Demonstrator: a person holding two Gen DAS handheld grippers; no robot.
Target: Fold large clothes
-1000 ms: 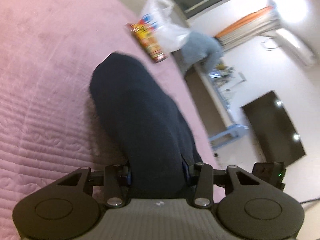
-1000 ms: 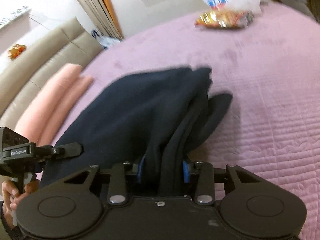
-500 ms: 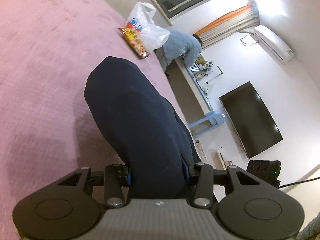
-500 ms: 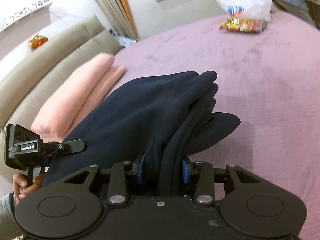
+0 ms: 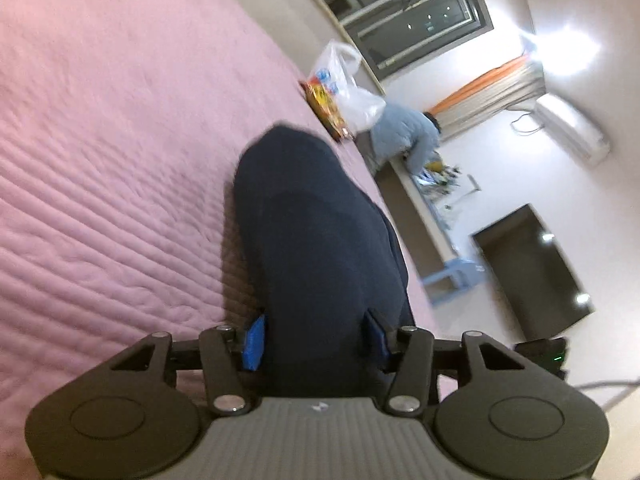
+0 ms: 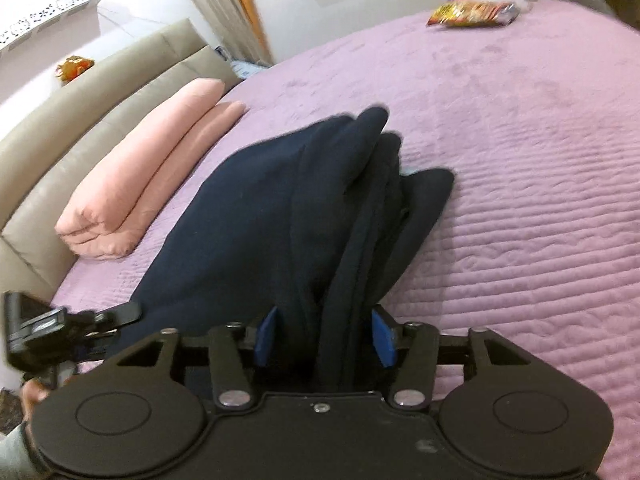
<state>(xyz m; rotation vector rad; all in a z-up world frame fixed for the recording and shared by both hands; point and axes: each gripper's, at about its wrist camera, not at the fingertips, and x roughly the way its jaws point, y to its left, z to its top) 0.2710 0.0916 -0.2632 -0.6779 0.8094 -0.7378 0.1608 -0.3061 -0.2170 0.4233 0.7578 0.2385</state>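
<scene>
Left wrist view: a thick navy fleece garment (image 5: 316, 240), folded into a rounded bundle, lies on the quilted pink bedspread (image 5: 100, 200) between the left gripper (image 5: 316, 336), whose jaws have just been opening; a gap shows beside the blue pad. Behind sit a white plastic bag (image 5: 352, 92) and a dark television (image 5: 532, 272).

Right wrist view: the layered navy cloth (image 6: 280, 216) runs between the right gripper (image 6: 324, 334), its jaws likewise just widening, pads clear. A rolled peach blanket (image 6: 148, 172) lies beside a beige headboard (image 6: 80, 120).

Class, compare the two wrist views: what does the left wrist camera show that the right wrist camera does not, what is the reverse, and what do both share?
Only the left wrist view shows the dark television and the air conditioner. Only the right wrist view shows the folded pink bedding and the beige headboard. Both show the dark navy garment between blue claw pads, the pink bedspread and the white plastic bag.
</scene>
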